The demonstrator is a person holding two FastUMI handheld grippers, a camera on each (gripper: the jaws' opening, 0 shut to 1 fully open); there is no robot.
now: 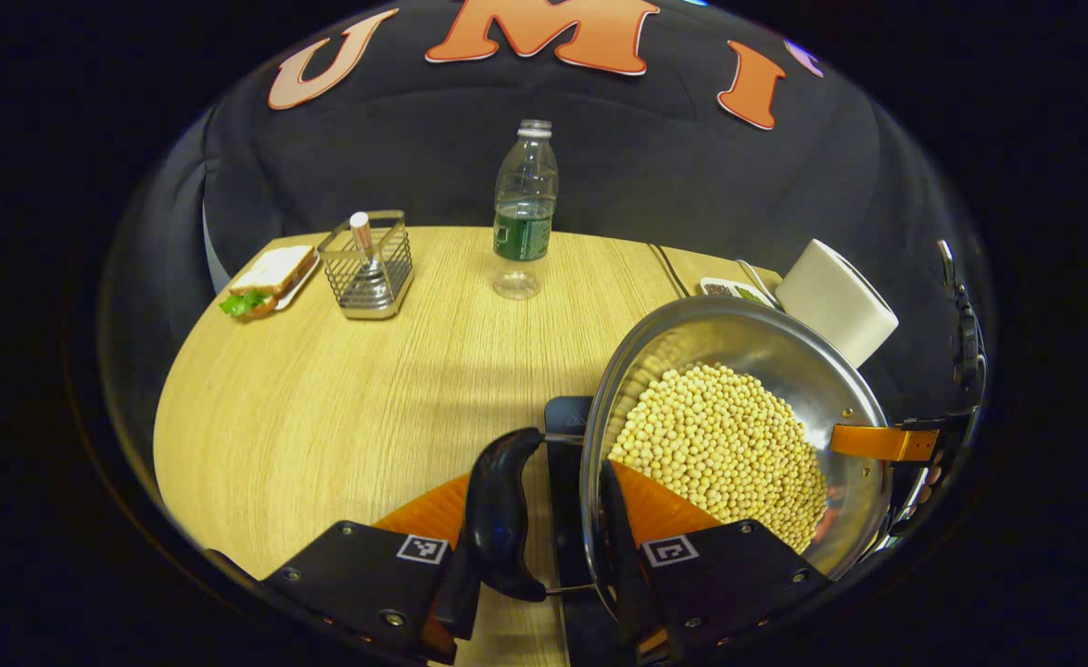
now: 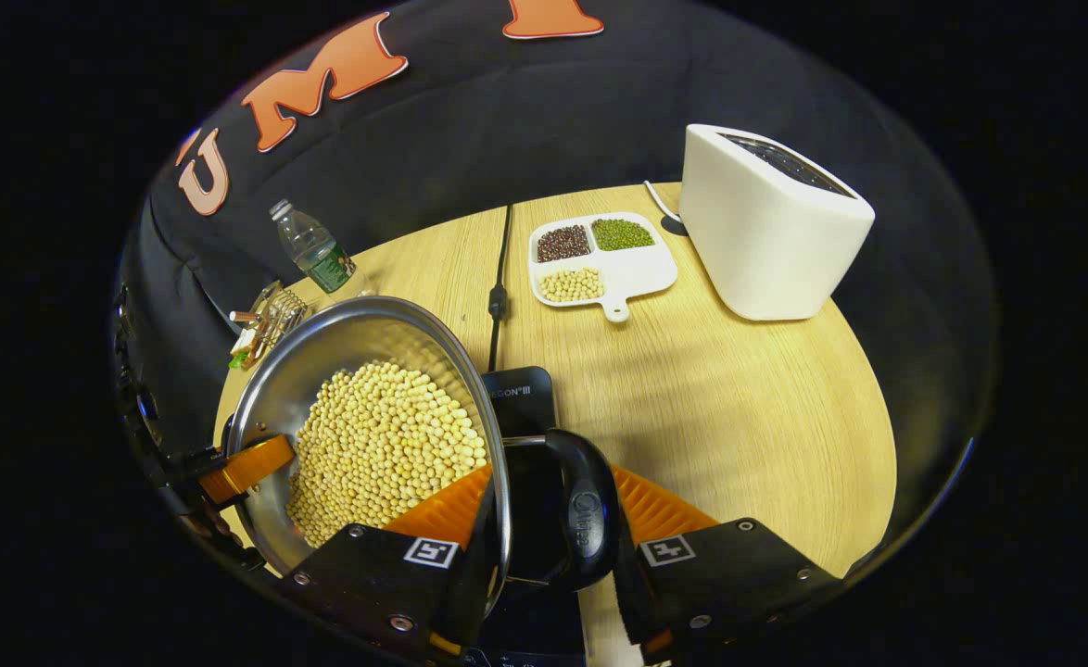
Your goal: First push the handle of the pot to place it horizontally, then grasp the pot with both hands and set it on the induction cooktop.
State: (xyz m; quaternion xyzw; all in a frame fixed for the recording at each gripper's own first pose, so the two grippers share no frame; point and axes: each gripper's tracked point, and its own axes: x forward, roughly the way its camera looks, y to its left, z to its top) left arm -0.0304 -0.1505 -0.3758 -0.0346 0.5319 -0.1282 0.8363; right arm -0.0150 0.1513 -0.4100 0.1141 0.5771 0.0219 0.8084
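Observation:
A steel pot (image 1: pixel 757 343) (image 2: pixel 340 338) full of soybeans (image 1: pixel 720 435) (image 2: pixel 377 435) hangs between both grippers, over the black induction cooktop (image 1: pixel 567 415) (image 2: pixel 518 394). Whether its base touches the cooktop is hidden. My left gripper (image 1: pixel 544 491) is shut across the pot's rim and its black side handle (image 1: pixel 502 509), one orange finger inside the pot and one outside the handle. On the opposite side, my right gripper (image 2: pixel 553 482) clamps the rim and the other black handle (image 2: pixel 586 509) the same way. Each view shows the other gripper's orange finger (image 1: pixel 882 443) (image 2: pixel 247 466) on the far rim.
On the wooden table stand a water bottle (image 1: pixel 525 213), a wire rack (image 1: pixel 368 264) and a sandwich on a plate (image 1: pixel 271 278). A white toaster (image 2: pixel 766 222), a divided tray of beans (image 2: pixel 600 255) and a black cable (image 2: pixel 499 278) lie beyond the cooktop.

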